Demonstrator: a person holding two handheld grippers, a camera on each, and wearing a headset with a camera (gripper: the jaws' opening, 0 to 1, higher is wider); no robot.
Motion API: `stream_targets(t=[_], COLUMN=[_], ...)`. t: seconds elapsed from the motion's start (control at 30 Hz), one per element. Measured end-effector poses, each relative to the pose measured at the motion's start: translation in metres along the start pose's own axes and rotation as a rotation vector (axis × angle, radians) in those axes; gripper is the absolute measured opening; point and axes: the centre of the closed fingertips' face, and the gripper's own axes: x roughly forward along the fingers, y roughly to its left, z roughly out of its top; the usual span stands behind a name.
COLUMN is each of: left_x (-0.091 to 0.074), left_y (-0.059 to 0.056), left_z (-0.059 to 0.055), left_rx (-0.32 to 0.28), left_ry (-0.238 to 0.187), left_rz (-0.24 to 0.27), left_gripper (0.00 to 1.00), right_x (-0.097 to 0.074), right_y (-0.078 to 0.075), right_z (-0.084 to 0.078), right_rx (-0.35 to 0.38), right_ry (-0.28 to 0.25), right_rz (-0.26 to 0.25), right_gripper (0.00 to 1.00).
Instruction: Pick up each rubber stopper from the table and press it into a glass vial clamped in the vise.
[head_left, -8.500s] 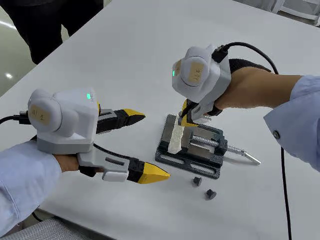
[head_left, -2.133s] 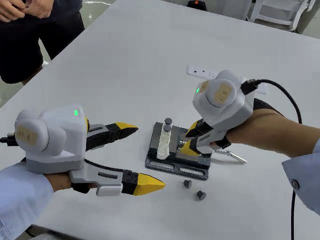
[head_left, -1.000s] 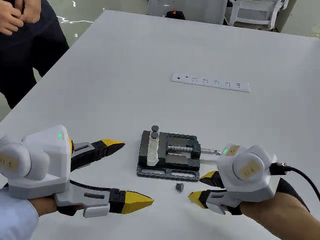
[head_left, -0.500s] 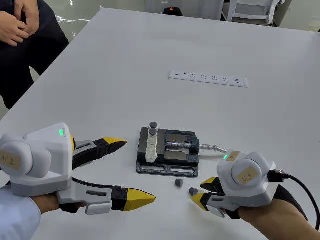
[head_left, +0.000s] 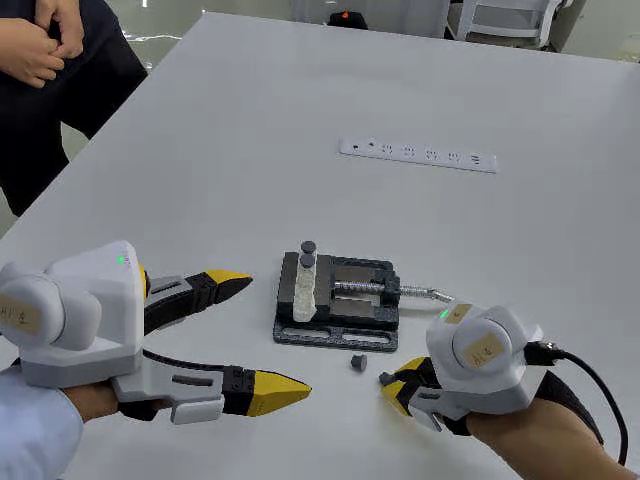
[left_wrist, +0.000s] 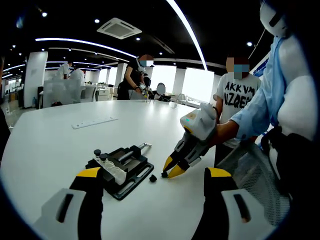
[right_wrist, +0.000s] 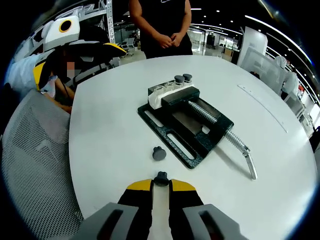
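Observation:
A black vise (head_left: 345, 312) holds a white block of glass vials (head_left: 304, 290); two vials carry dark stoppers (head_left: 308, 253), and the other vials (right_wrist: 163, 87) stand open. My right gripper (head_left: 393, 385) is low at the table in front of the vise, shut on a dark rubber stopper (right_wrist: 160, 178). A second loose stopper (head_left: 358, 362) lies just left of it, also seen as the loose stopper (right_wrist: 159, 153). My left gripper (head_left: 262, 332) hovers left of the vise, open and holding nothing. From the left gripper view, the right gripper (left_wrist: 171, 171) touches down beside the vise (left_wrist: 122, 167).
The vise's screw handle (head_left: 432, 295) sticks out to the right. A white power strip (head_left: 418, 155) lies farther back on the white table (head_left: 250, 130). A person in dark clothes (head_left: 45, 70) stands at the far left edge. A mesh chair (right_wrist: 30, 165) is beside the table.
My right gripper has come down from the vise to the table and shut on the right-hand loose stopper. The left gripper has stayed open. The head camera has shifted.

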Motion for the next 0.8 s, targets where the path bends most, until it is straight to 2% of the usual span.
stream_targets(t=[0.4, 0.63, 0.8], left_x=[0.007, 0.016, 0.021], left_y=[-0.007, -0.013, -0.016], left_z=[-0.001, -0.002, -0.002], left_rx=[0.006, 0.014, 0.022], left_ry=[0.001, 0.001, -0.004], left_rz=[-0.031, -0.062, -0.084], left_gripper=[0.76, 0.74, 0.71], right_x=[-0.009, -0.022, -0.035], right_y=[0.000, 0.003, 0.009], right_z=[0.005, 0.020, 0.037], right_rx=[-0.032, -0.066, -0.096], right_ry=[0.011, 0.004, -0.002], right_rz=[0.015, 0.027, 0.054], right_gripper=[0.08, 0.08, 0.08])
